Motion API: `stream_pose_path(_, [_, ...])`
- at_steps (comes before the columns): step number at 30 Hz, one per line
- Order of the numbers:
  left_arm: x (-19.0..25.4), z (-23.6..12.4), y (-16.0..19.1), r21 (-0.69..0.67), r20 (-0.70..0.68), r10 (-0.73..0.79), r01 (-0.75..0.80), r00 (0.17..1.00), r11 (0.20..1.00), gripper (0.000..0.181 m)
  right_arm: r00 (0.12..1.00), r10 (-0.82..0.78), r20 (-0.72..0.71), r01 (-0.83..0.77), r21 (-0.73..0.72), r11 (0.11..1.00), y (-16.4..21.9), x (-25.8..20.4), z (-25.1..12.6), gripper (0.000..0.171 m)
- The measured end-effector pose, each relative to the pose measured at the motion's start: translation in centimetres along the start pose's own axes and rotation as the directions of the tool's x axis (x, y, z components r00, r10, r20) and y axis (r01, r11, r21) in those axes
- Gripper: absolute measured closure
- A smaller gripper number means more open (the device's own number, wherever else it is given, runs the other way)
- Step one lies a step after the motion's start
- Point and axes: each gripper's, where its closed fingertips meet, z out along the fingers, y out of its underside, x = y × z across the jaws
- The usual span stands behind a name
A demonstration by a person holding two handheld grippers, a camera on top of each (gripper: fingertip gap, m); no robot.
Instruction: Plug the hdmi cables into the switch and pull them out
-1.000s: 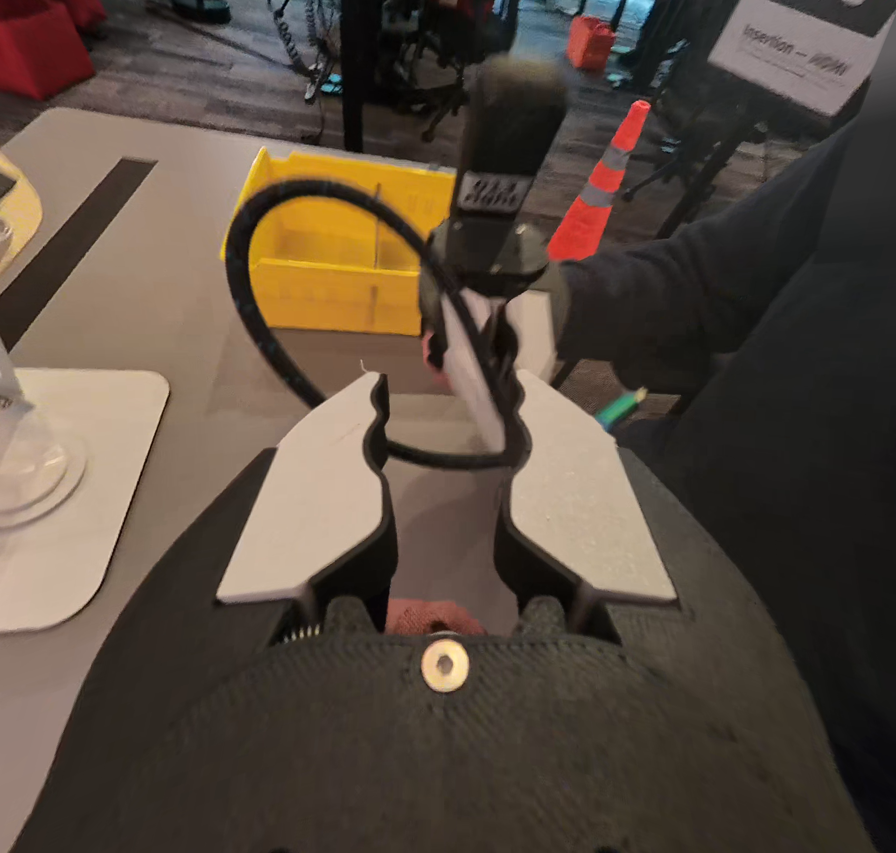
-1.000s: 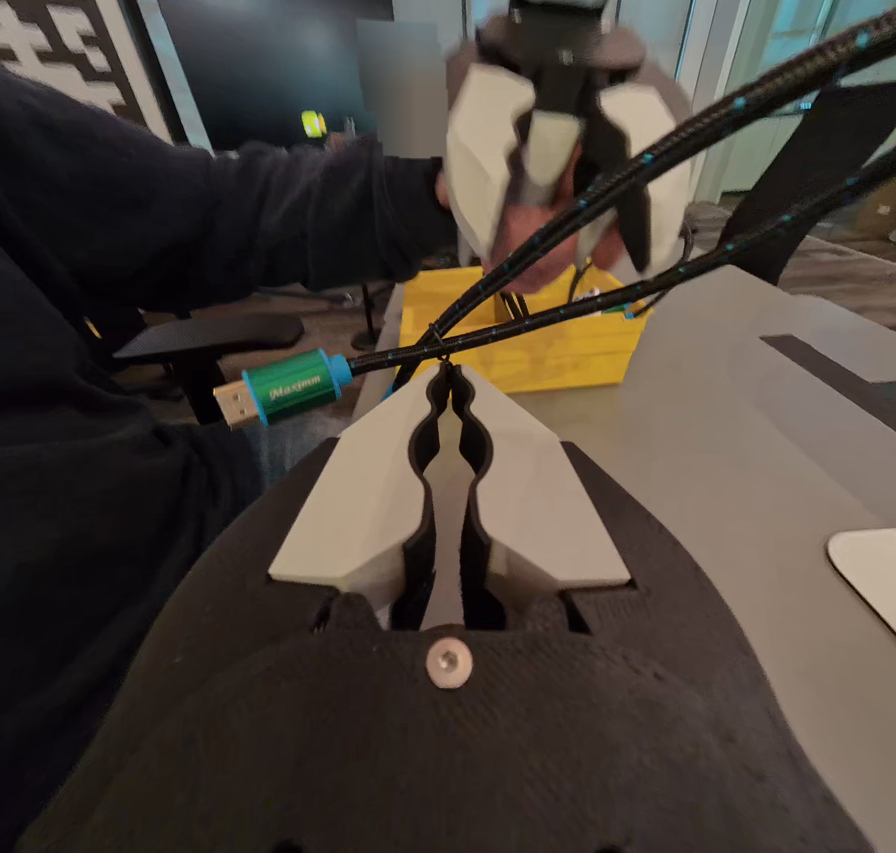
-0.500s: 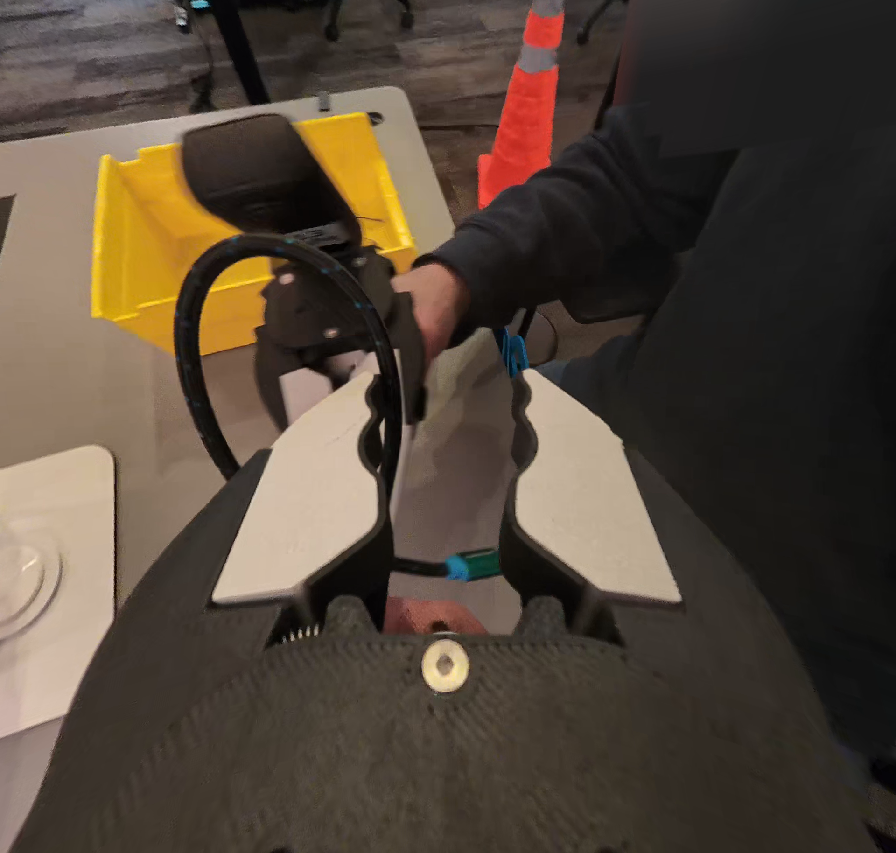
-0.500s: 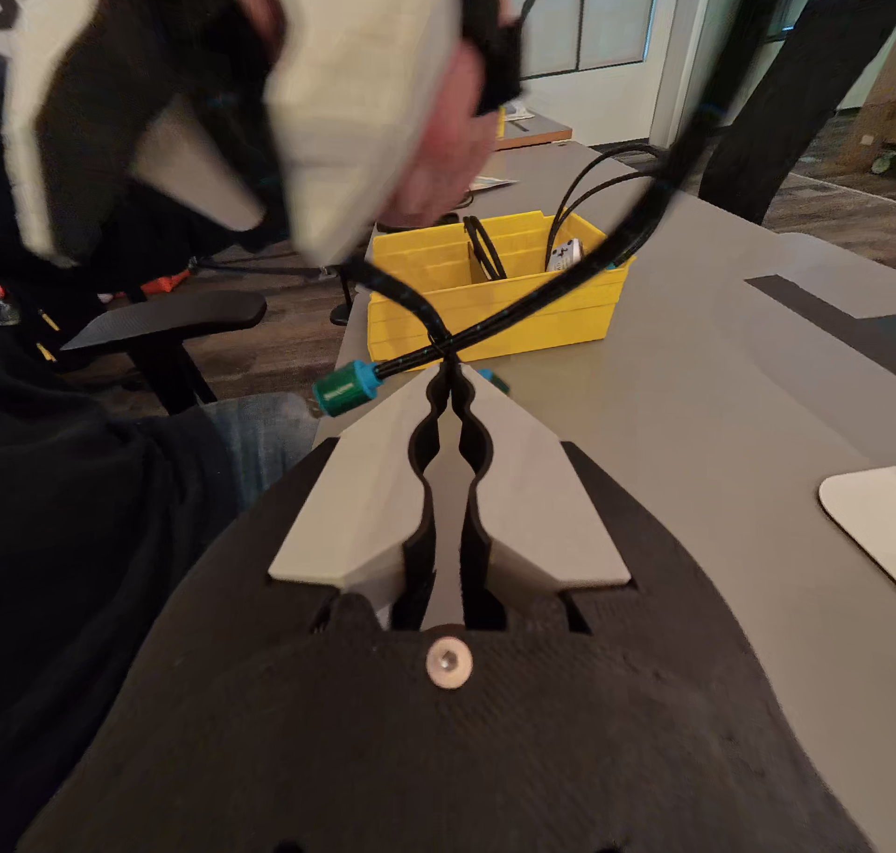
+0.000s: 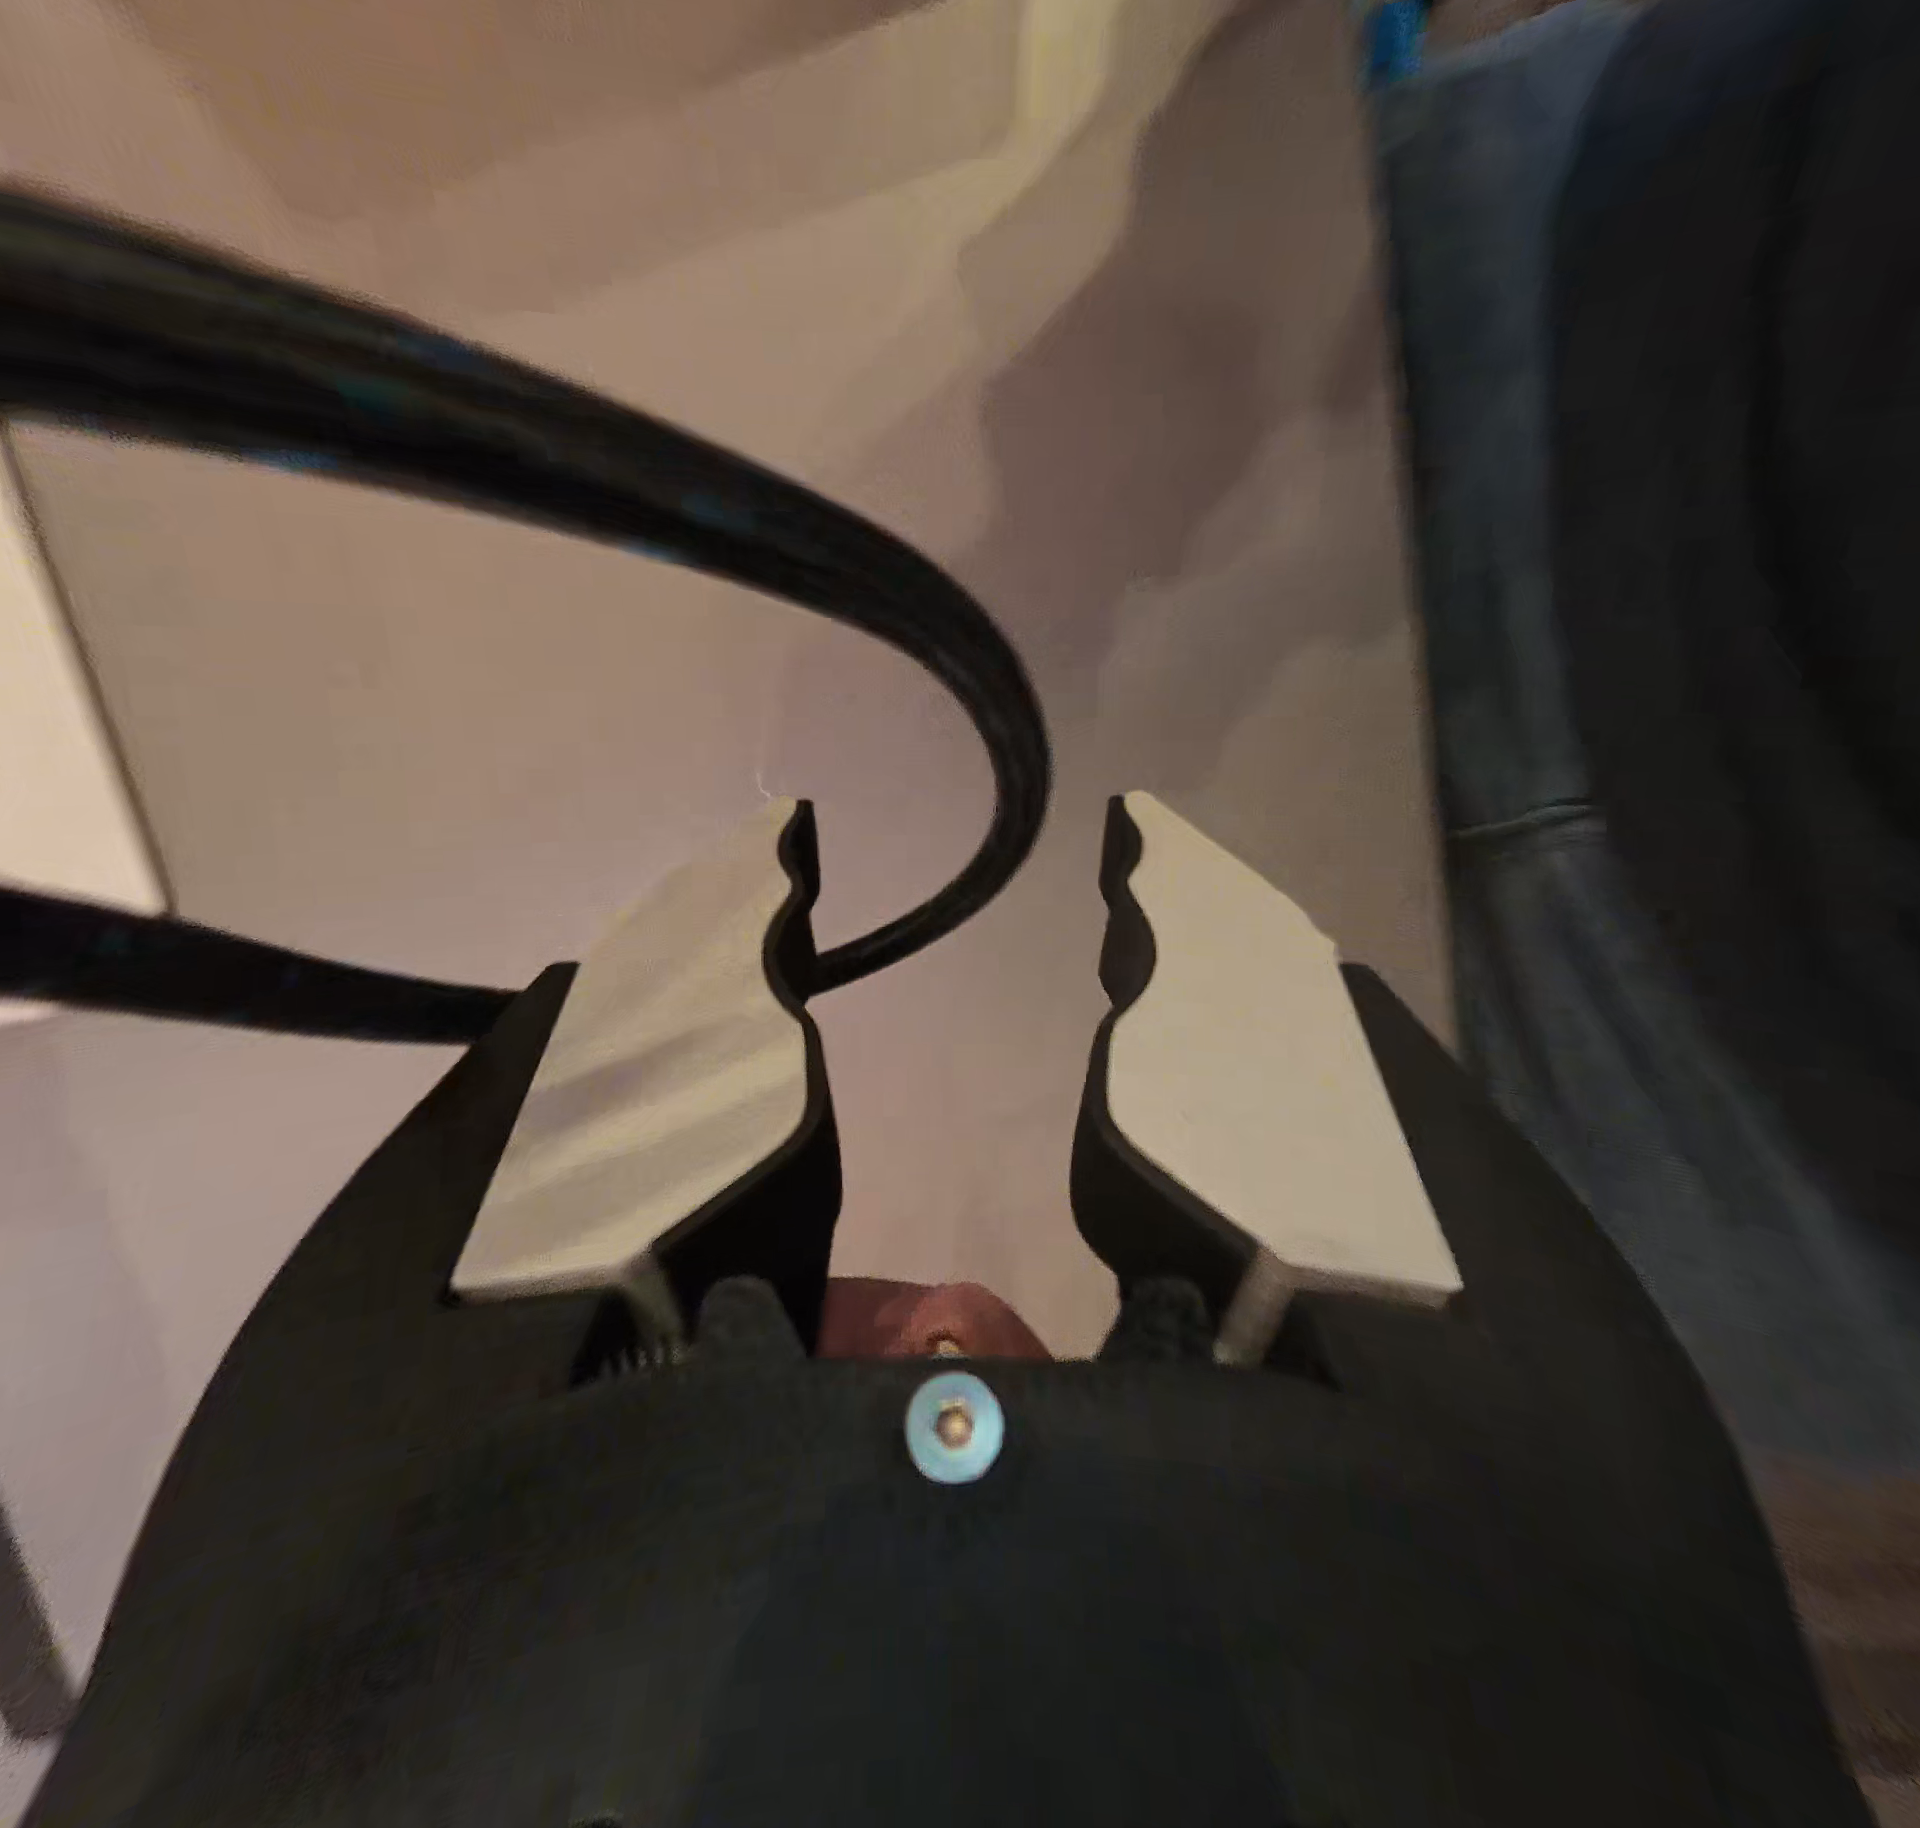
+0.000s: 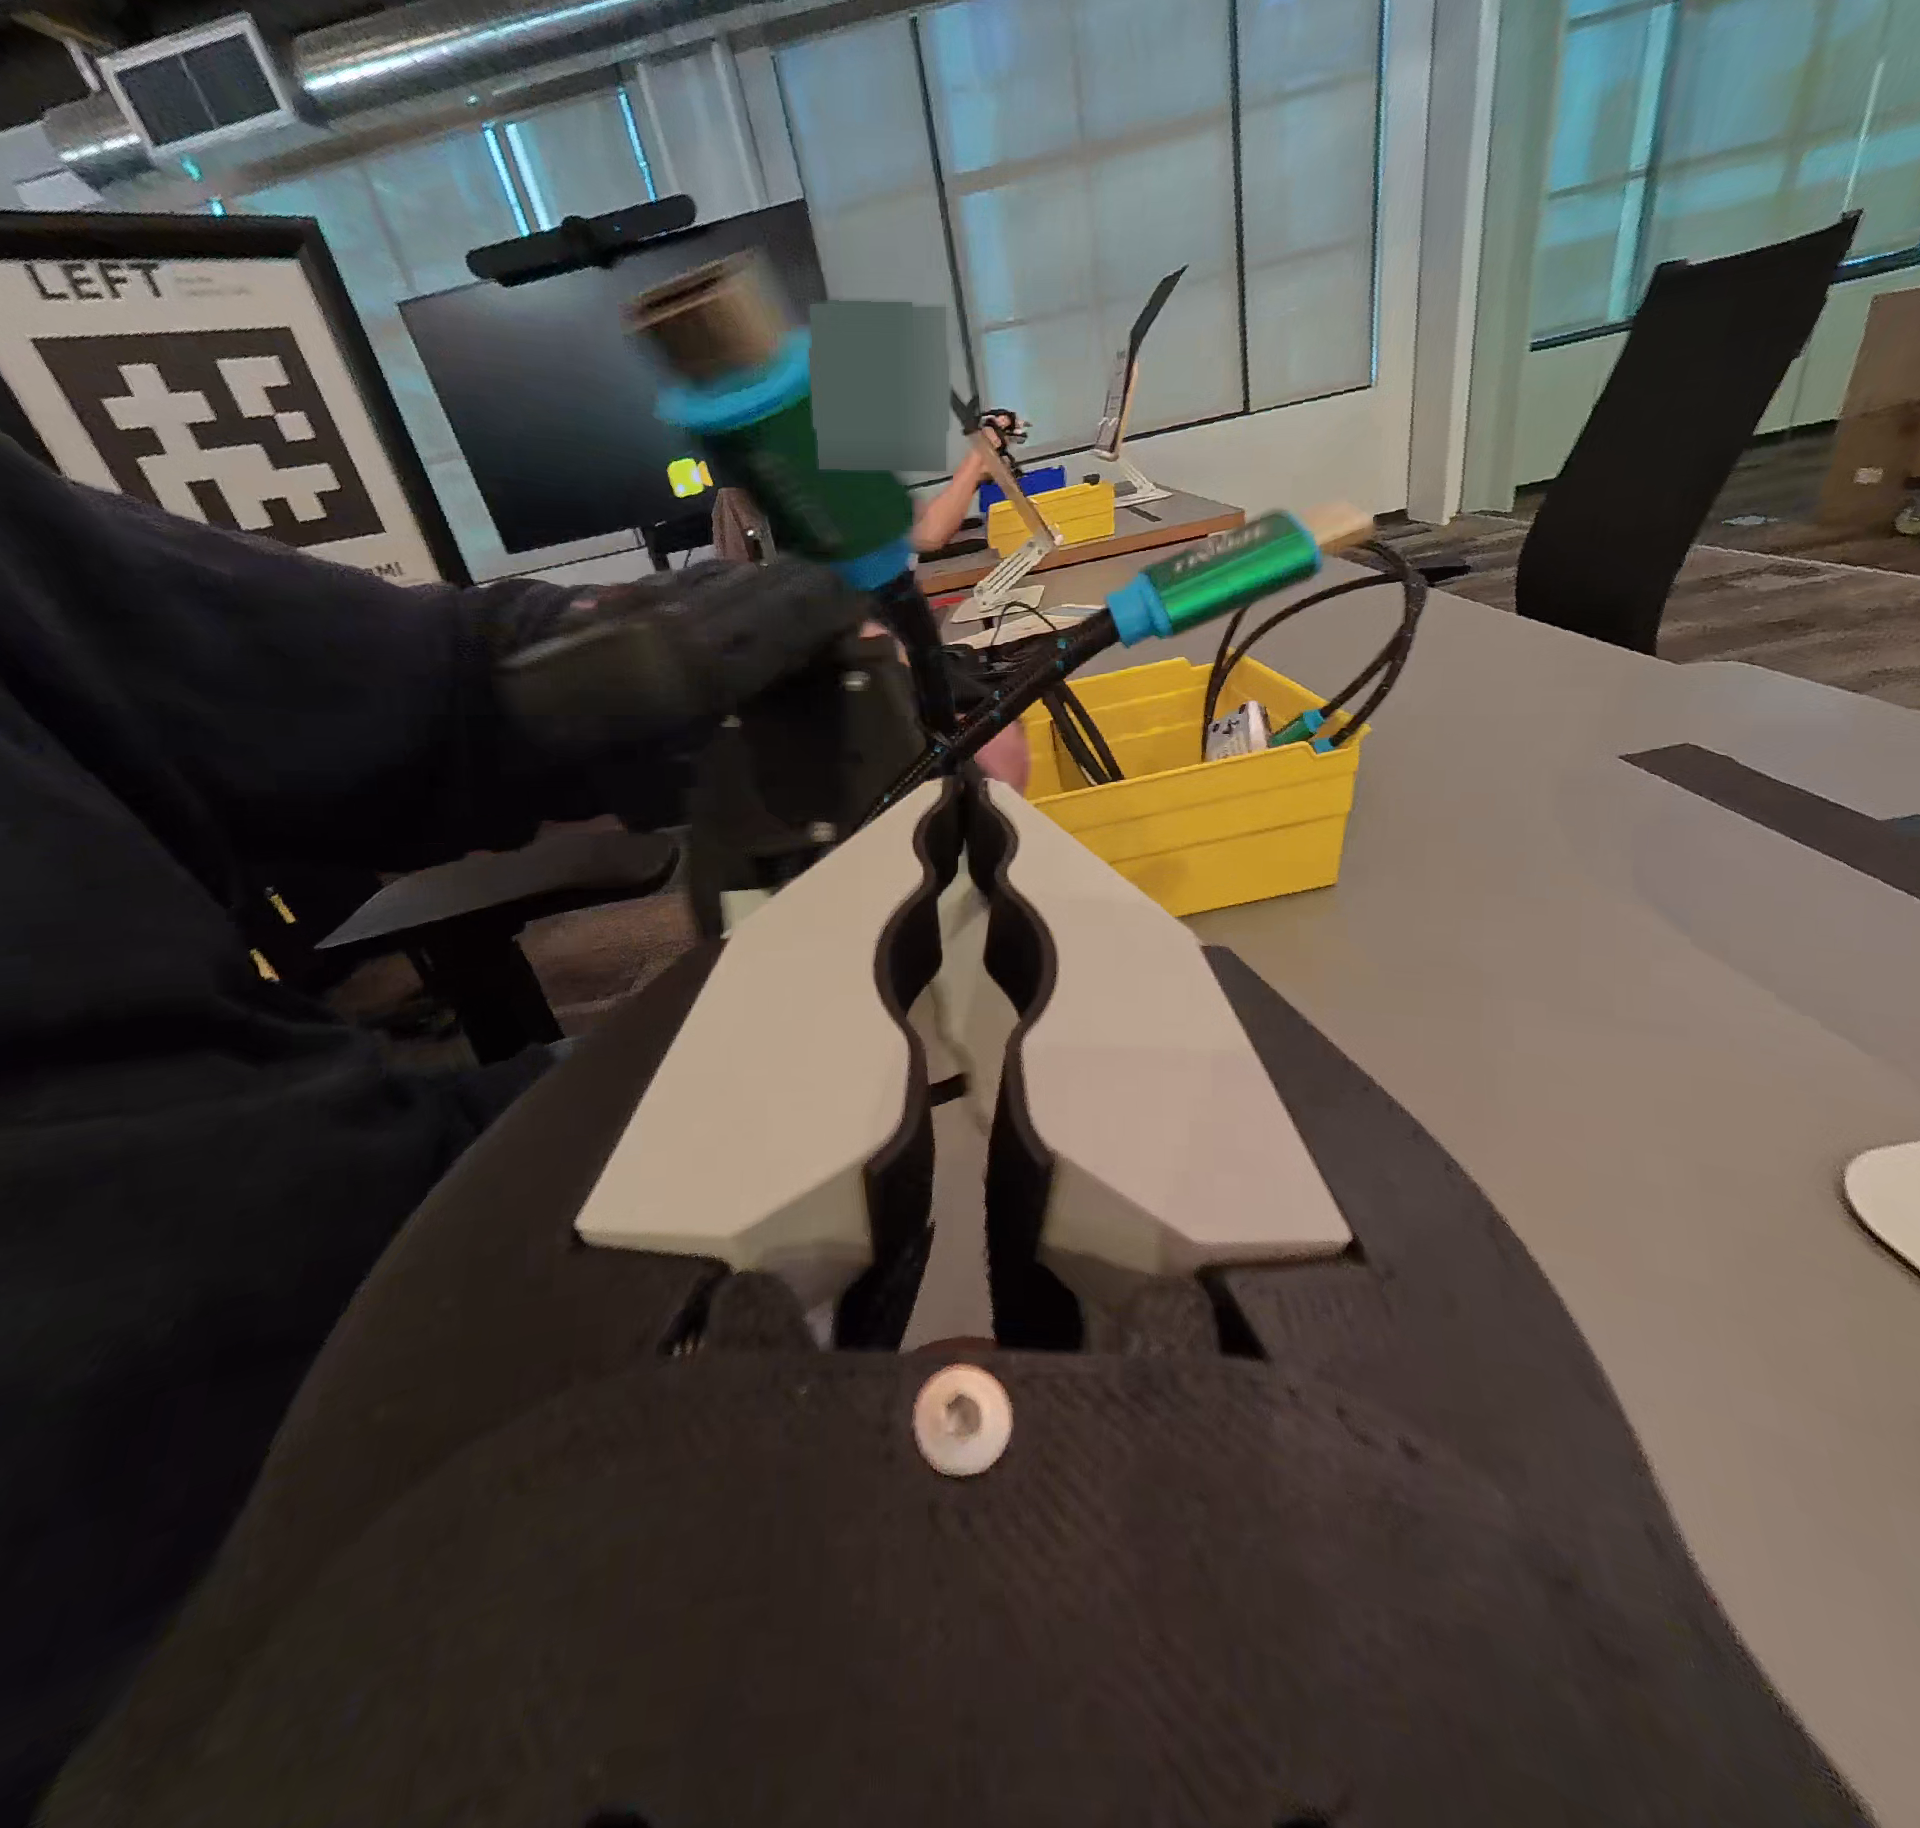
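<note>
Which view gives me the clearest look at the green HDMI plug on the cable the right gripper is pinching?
The right wrist view: the green HDMI plug is sharp above the yellow bin. The left wrist view shows only blurred black cable, no plug.

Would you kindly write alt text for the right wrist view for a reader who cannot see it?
The right gripper, jaws nearly closed, pinches a black braided HDMI cable whose green metal plug points up and right. A second green plug, blurred, rises beside a dark-sleeved arm; behind, a yellow plastic bin of cables sits on a grey table.
</note>
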Motion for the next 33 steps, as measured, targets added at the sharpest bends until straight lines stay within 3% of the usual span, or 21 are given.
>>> stream_pose_path(7, [-8.5, -2.8, 1.3, 0.027, 0.28, -0.105, 0.101, 0.954, 0.994, 0.141, 0.992, -0.075, 0.101, 0.086, -0.1, 0.991, 1.2, -2.7, 1.2, 0.171])
stream_pose_path(14, [-12.7, -6.1, -0.6, -0.042, 0.583, 0.075, -0.063, 0.809, 0.997, 0.143, 0.988, -0.092, 0.121, 0.107, -0.119, 0.987, 1.4, -3.1, 0.9, 0.171])
stream_pose_path(17, [-14.1, -8.3, -1.7, -0.129, 0.729, 0.223, -0.19, 0.648, 0.973, 0.143, 0.988, -0.096, 0.117, 0.112, -0.139, 0.984, 1.9, -3.0, 0.7, 0.171])
stream_pose_path(20, [-14.5, -10.2, -2.4, -0.236, 0.784, 0.35, -0.276, 0.512, 0.932, 0.145, 0.989, -0.092, 0.117, 0.11, -0.154, 0.982, 2.4, -2.9, 0.7, 0.171])
stream_pose_path(26, [-13.7, -14.7, -5.2, -0.517, 0.767, 0.612, -0.378, 0.192, 0.768, 0.14, 0.993, -0.113, 0.04, 0.119, -0.255, 0.96, 4.4, -1.1, 0.9, 0.171])
stream_pose_path(32, [-9.8, -13.4, -8.8, -0.517, 0.712, 0.675, -0.504, 0.196, 0.692, 0.137, 0.984, -0.135, -0.117, 0.09, -0.324, 0.942, 5.6, 2.0, 1.0, 0.171])
stream_pose_path(33, [-8.9, -12.8, -9.3, -0.468, 0.712, 0.654, -0.523, 0.254, 0.713, 0.136, 0.981, -0.129, -0.146, 0.078, -0.309, 0.948, 5.4, 2.5, 0.9, 0.171])
